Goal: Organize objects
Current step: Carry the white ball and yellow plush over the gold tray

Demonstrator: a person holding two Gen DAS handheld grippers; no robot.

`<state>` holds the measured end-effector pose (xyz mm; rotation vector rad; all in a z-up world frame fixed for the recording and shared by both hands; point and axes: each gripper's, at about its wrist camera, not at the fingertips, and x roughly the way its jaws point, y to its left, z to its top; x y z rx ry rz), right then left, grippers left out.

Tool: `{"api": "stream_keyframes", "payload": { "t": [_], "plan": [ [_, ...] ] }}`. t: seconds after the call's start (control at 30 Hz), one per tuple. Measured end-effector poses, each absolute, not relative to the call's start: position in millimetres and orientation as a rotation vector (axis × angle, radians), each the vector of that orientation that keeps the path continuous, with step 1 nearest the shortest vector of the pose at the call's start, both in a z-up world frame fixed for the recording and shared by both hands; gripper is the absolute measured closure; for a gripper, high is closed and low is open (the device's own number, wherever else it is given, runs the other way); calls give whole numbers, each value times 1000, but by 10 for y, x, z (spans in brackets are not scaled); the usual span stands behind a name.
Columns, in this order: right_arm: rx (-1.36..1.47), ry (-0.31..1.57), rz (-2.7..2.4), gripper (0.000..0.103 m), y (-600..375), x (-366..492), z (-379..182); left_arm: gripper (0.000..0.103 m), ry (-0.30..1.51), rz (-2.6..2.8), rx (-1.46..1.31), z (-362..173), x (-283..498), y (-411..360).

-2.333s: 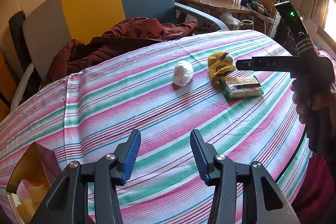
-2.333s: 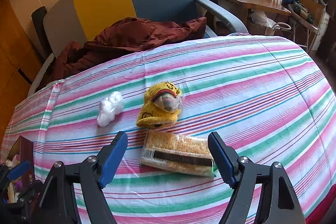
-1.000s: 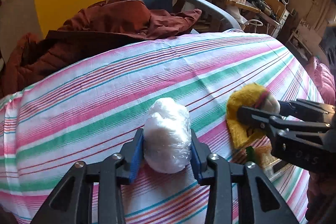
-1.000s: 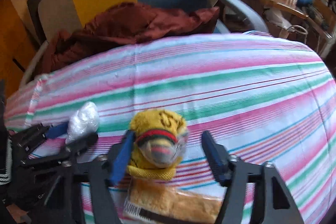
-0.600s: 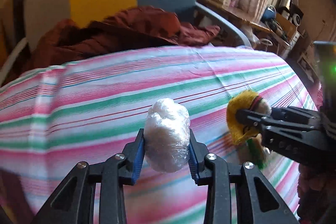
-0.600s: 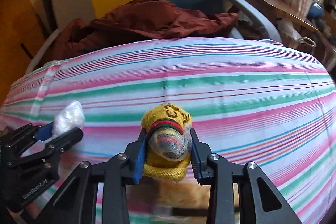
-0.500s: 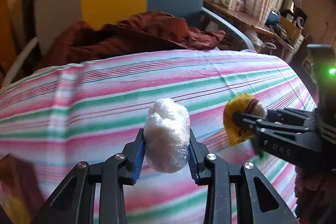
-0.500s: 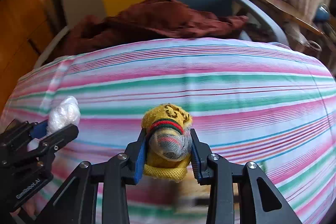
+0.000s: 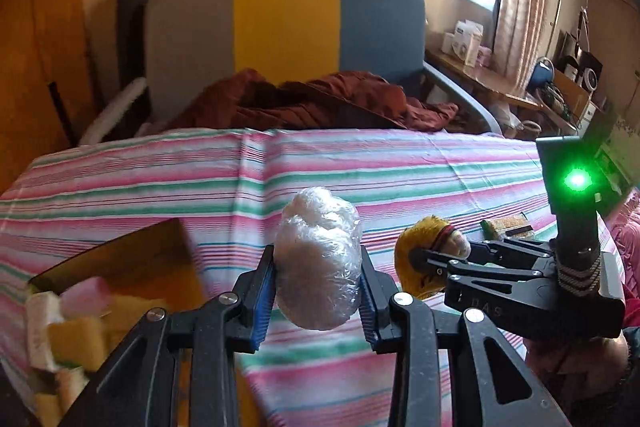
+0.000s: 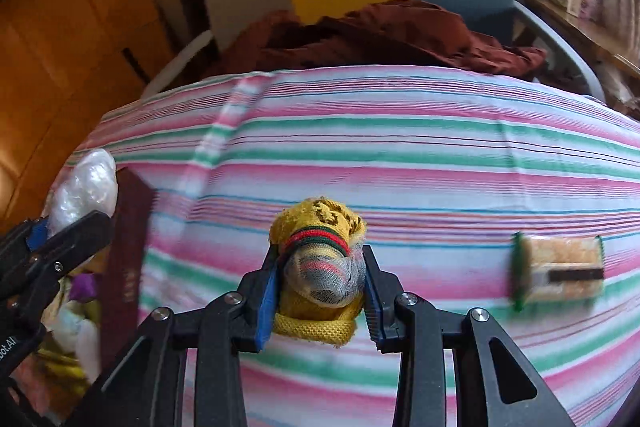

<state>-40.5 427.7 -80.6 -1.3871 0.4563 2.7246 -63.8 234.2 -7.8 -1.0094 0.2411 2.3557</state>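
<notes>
Already the open box (image 9: 120, 267) at the table's left edge holds sponges. Left gripper (image 9: 318, 293) pinches an upright plastic-wrapped bundle (image 9: 318, 263); right gripper (image 10: 319, 301) pinches a rolled yellow sock (image 10: 320, 267).

Glossy crinkled plastic bundle (image 9: 318, 259); knitted yellow sock ball (image 10: 320, 267); matt striped tablecloth (image 10: 400, 155).

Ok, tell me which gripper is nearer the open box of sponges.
Left. The left gripper, shut on the plastic-wrapped bundle, hangs just beside the box; the right gripper, holding the yellow sock roll, is further along the table.

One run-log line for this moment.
left gripper: shut on plastic-wrapped white bundle | right gripper: shut on yellow rolled socks | snack packet: on table
</notes>
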Motion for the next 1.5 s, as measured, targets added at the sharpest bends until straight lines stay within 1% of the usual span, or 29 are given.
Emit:
{"api": "stream_keyframes", "payload": {
  "t": [0.27,0.6,0.9,1.23,1.5],
  "plan": [
    [-1375,459,2842,66,3592,-318,-590,67,187,2459,-986,68,-475,1630],
    [-1410,417,2964,66,2887,-306,-466,67,116,2558,-1045,-83,-424,935],
    [-1452,278,3029,66,2276,-301,-487,67,60,2662,-1091,-185,-383,322],
    [-1464,190,3052,66,1923,-284,-517,67,33,2721,-1094,-203,-271,-6],
    [-1460,159,3057,66,1857,-331,-499,67,24,2715,-1105,-224,-292,-35]
  ]
}}
